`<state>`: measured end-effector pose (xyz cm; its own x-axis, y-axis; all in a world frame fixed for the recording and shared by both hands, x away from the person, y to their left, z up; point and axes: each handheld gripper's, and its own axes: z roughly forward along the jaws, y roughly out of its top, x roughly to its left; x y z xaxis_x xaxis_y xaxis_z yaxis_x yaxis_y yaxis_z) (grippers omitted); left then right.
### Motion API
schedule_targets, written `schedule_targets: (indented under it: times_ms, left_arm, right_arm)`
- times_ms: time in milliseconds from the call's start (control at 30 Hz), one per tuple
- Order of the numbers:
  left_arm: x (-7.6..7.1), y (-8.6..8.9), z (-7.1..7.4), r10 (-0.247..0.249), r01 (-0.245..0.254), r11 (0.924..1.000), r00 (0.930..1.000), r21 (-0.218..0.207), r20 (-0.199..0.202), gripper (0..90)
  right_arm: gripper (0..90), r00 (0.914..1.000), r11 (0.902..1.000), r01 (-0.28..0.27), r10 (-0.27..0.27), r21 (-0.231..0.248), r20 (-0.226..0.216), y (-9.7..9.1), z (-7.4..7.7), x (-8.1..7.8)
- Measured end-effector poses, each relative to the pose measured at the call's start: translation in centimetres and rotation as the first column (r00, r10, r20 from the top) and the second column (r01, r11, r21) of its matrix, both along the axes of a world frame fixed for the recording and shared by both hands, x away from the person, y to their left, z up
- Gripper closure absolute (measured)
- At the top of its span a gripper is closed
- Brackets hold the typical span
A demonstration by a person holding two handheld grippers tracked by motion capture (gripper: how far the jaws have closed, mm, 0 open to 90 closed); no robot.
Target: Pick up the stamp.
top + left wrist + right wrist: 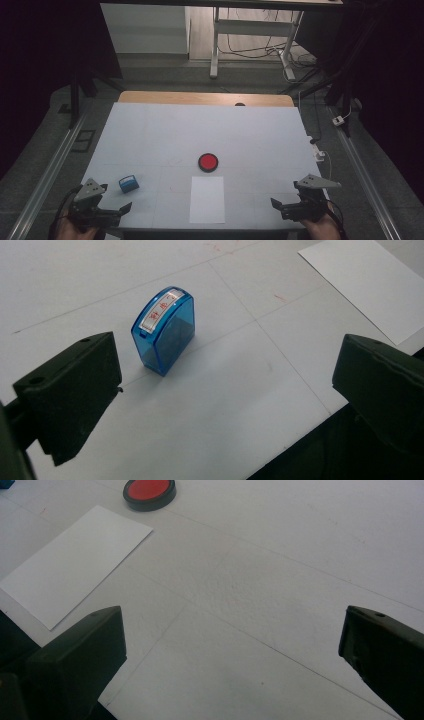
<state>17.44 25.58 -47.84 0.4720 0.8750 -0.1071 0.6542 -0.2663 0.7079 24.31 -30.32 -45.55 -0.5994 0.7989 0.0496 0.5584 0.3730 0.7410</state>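
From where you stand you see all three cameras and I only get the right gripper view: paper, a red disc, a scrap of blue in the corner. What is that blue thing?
Observer: A small blue stamp, standing upright on the table, with a label of red characters on its curved top.
Operator: Is anything holding it?
Observer: No. The left gripper points at it with jaws wide apart, the stamp beyond them and untouched.
Operator: And where is my gripper?
Observer: The right gripper is at the table's near right corner, open, right of the paper.
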Motion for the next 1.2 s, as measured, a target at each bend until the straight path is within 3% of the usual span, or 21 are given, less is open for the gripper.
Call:
schedule_targets:
  times_ms: [500, 667, 967, 1200]
  left_arm:
    - [0.2, 0.4, 0.0, 0.003, -0.004, 0.9995, 0.9998, -0.032, -0.021, 0.0]
    - [0.3, 0.7, 0.3, 0.025, -0.025, 0.9995, 0.9996, -0.018, -0.016, 0.0]
    - [0.9, 1.0, 0.1, -0.033, 0.033, 0.999, 0.9994, -0.03, -0.01, 0.0]
    - [1.5, 1.6, 0.1, -0.044, 0.044, 0.9979, 0.999, -0.047, 0.012, 0.0]
  right_arm:
    - [0.0, 1.0, 0.9999, -0.001, 0.001, -0.012, -0.003, 0.0, 0.0, 0.0]
    - [0.0, 1.0, 0.9999, -0.006, 0.005, -0.01, -0.008, 0.1, -0.1, 0.1]
    - [0.0, 0.9999, 0.9999, -0.006, 0.006, -0.01, -0.011, 0.1, -0.1, 0.1]
    - [0.0, 0.9999, 0.9999, -0.011, 0.01, -0.01, -0.014, 0.1, -0.1, 0.1]
